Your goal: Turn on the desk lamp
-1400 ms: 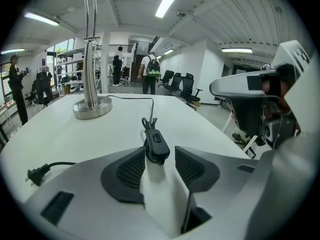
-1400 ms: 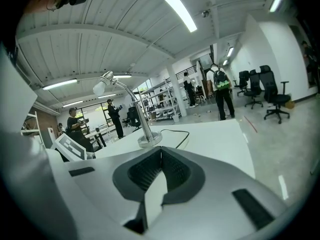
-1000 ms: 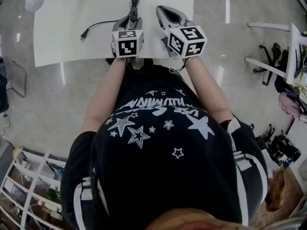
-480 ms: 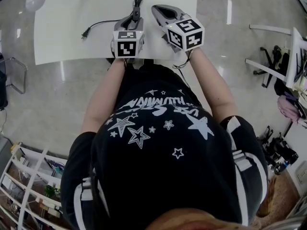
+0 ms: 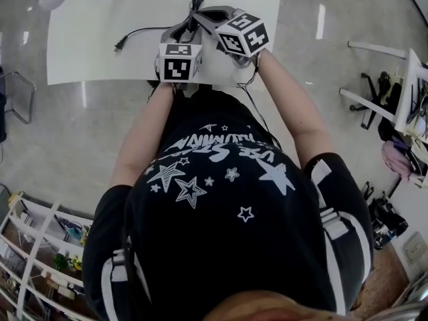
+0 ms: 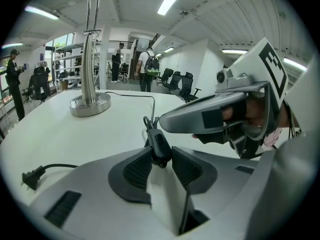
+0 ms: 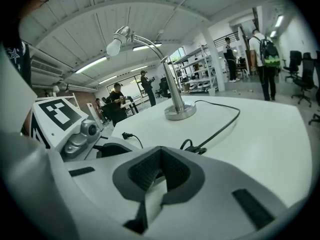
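The left gripper (image 6: 161, 159) has just been closing its jaws, and the pads now press on both sides of the black inline switch (image 6: 159, 143). The switch sits on the cord (image 6: 152, 106), apart from the desk lamp base (image 6: 90, 104), on the person's side of it. The right gripper (image 7: 159, 154) has its jaws together, with nothing between them.

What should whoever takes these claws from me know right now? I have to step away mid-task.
Left claw: has just been closing and now pinches the cord's switch.
Right claw: shut, empty, tip close by the switch.
Lamp: stands at the far side of the table. Its plug lies loose on the table, in no socket.
Done: switch gripped.
Left: press the switch, probably with the right claw. The bulb looks unlit, and the plug likely needs a socket first.
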Available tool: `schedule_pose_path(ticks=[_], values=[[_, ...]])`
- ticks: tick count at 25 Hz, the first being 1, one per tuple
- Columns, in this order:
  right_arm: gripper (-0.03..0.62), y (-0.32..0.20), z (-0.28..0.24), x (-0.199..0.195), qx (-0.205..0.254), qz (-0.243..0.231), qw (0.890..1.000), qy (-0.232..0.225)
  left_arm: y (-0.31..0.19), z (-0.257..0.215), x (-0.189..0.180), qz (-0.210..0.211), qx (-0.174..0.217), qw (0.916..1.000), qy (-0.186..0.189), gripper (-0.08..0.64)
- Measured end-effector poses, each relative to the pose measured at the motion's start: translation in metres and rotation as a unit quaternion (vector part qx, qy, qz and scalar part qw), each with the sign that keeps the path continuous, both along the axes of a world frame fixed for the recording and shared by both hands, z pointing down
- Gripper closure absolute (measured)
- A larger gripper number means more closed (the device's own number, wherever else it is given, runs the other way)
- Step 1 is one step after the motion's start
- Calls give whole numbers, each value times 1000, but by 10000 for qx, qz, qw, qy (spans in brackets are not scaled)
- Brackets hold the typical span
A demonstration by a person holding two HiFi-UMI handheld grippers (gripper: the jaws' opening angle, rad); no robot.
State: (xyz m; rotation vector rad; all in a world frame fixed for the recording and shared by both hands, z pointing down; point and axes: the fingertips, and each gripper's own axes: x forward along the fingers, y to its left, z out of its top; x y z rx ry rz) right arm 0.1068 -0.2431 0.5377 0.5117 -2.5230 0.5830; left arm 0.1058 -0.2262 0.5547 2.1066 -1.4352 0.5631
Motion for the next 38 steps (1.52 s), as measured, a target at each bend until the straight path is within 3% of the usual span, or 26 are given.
schedule_pose_path(ticks=[6, 12, 17, 28, 34, 38], values=[[586, -1, 8, -8, -95, -195, 9997, 149, 0, 0, 1, 14, -29, 10000, 10, 417], [586, -1, 11, -11, 179, -326, 9986, 365, 0, 2, 0, -1, -43, 10000, -15, 420], [586, -4, 17, -9, -332, -141, 9986, 379, 0, 2, 0, 16, -78, 10000, -24, 423], [586, -4, 14, -4, -257, 19, 9992, 292, 1, 3, 1, 79, -128, 9999, 48, 422], [586, -4, 2, 5, -292, 431, 9986, -10, 2, 2, 0, 289, -117, 9994, -150, 420], [586, -5, -9, 16, -328, 758, 9963, -239, 3, -6, -2, 379, 49, 9992, -92, 420]])
